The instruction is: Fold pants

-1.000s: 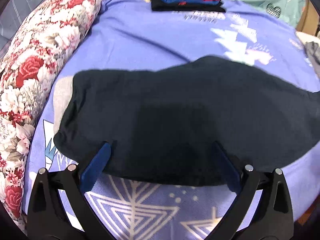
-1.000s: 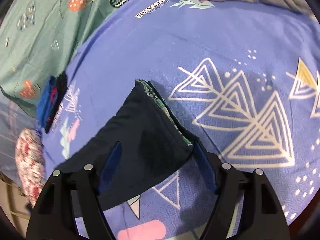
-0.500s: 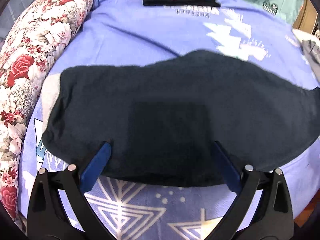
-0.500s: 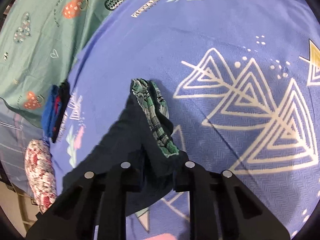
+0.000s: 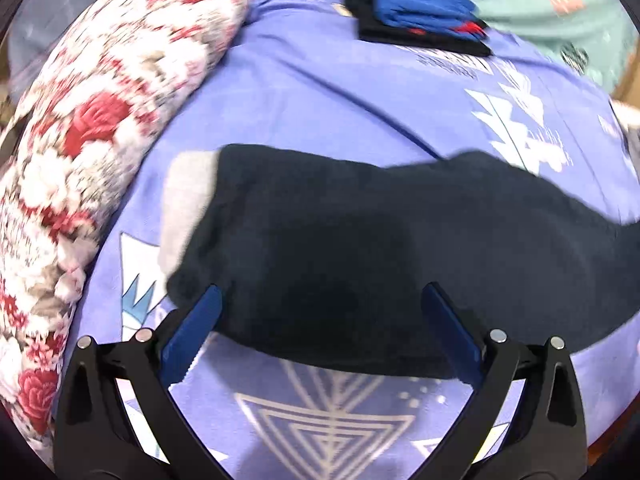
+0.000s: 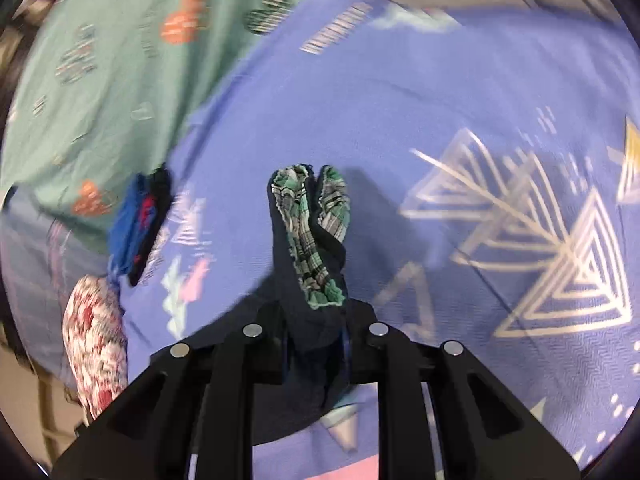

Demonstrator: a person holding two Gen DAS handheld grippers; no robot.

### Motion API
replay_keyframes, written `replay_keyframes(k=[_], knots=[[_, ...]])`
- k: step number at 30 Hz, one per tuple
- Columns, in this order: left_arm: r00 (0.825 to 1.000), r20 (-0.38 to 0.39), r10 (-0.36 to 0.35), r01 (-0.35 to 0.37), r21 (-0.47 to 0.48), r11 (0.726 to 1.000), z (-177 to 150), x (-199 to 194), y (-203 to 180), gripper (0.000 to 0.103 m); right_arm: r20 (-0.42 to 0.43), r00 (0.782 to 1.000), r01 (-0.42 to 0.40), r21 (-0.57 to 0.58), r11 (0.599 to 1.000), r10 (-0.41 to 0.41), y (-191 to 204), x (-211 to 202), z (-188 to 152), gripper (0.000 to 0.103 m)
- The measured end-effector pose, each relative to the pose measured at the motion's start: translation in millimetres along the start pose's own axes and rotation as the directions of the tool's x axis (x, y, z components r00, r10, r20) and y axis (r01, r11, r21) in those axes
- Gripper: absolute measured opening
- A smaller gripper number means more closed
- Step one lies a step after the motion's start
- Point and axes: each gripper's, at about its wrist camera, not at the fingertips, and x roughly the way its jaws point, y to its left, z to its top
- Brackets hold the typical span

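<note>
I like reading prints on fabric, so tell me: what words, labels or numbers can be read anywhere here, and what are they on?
No text can be read with certainty.
Blue bedsheet: a white block of print in the right wrist view, too blurred to read.
Same sheet, left wrist view: white print beside the folded clothes stack, also too blurred.
Dark pants: no label visible.

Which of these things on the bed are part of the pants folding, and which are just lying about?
In use:
dark pants
right gripper, clamped on their plaid-lined end
left gripper, open at their edge

Lying about:
folded blue and black clothes
floral pillow
teal sheet
</note>
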Motion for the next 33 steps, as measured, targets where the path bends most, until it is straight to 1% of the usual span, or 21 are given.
replay_keyframes(k=[2, 3, 5, 6, 9, 15, 20, 21, 23, 26, 28, 31, 33], knots=[[1.0, 0.011, -0.014, 0.014, -0.029, 0.999, 1.9, -4.7, 10.0, 0.101, 0.01, 0.999, -0.041, -0.061, 0.997, 0.041, 26.2, -7.0, -1.7, 0.019], [1.0, 0.018, -0.014, 0.015, -0.034, 0.999, 1.9, -7.3, 13.5, 0.101, 0.012, 0.997, -0.069, -0.103, 0.992, 0.071, 43.9, -10.3, -4.5, 0.019], [0.999, 0.038, -0.009, 0.01, -0.033, 0.999, 1.7, -12.6, 18.8, 0.101, 0.005, 0.993, -0.113, -0.149, 0.982, 0.115, 66.3, -10.6, -10.1, 0.019], [0.999, 0.045, -0.006, 0.008, -0.035, 0.999, 1.2, -14.3, 21.8, 0.101, -0.011, 0.99, -0.139, -0.183, 0.973, 0.139, 82.0, -8.0, -16.4, 0.019], [0.999, 0.045, -0.013, 0.016, -0.055, 0.998, -0.7, -14.7, 31.1, 0.101, -0.065, 0.982, -0.187, -0.249, 0.95, 0.176, 113.8, 4.0, -33.1, 0.018], [0.999, 0.031, -0.028, 0.03, -0.08, 0.996, -5.0, -7.0, 44.1, 0.101, -0.171, 0.963, -0.254, -0.326, 0.911, 0.208, 162.8, 38.4, -64.4, 0.018], [0.999, 0.016, -0.043, 0.044, -0.101, 0.994, -9.0, 0.6, 51.1, 0.101, -0.249, 0.953, -0.261, -0.377, 0.889, 0.174, 185.6, 71.8, -96.7, 0.018], [0.999, 0.012, -0.05, 0.051, -0.106, 0.993, -9.3, 2.4, 52.3, 0.101, -0.263, 0.952, -0.252, -0.394, 0.884, 0.154, 190.8, 81.0, -105.7, 0.018], [0.999, 0.0, -0.052, 0.052, -0.113, 0.992, -10.2, 7.1, 53.0, 0.101, -0.27, 0.954, -0.238, -0.428, 0.872, 0.127, 198.2, 90.7, -118.6, 0.018], [0.998, -0.014, -0.06, 0.058, -0.114, 0.992, -10.7, 12.3, 52.9, 0.101, -0.295, 0.95, -0.231, -0.459, 0.858, 0.099, 208.8, 106.3, -134.8, 0.018], [0.997, -0.024, -0.067, 0.064, -0.111, 0.992, -11.0, 15.9, 51.9, 0.101, -0.299, 0.952, -0.205, -0.491, 0.847, 0.057, 212.4, 115.5, -143.4, 0.018], [0.998, -0.03, -0.064, 0.06, -0.106, 0.993, -11.0, 18.3, 49.9, 0.101, -0.316, 0.949, -0.18, -0.535, 0.826, 0.002, 214.5, 124.5, -154.2, 0.018], [0.997, -0.03, -0.065, 0.061, -0.107, 0.992, -9.2, 18.7, 49.4, 0.101, -0.327, 0.944, -0.157, -0.578, 0.801, -0.051, 217.3, 131.8, -161.7, 0.02]])
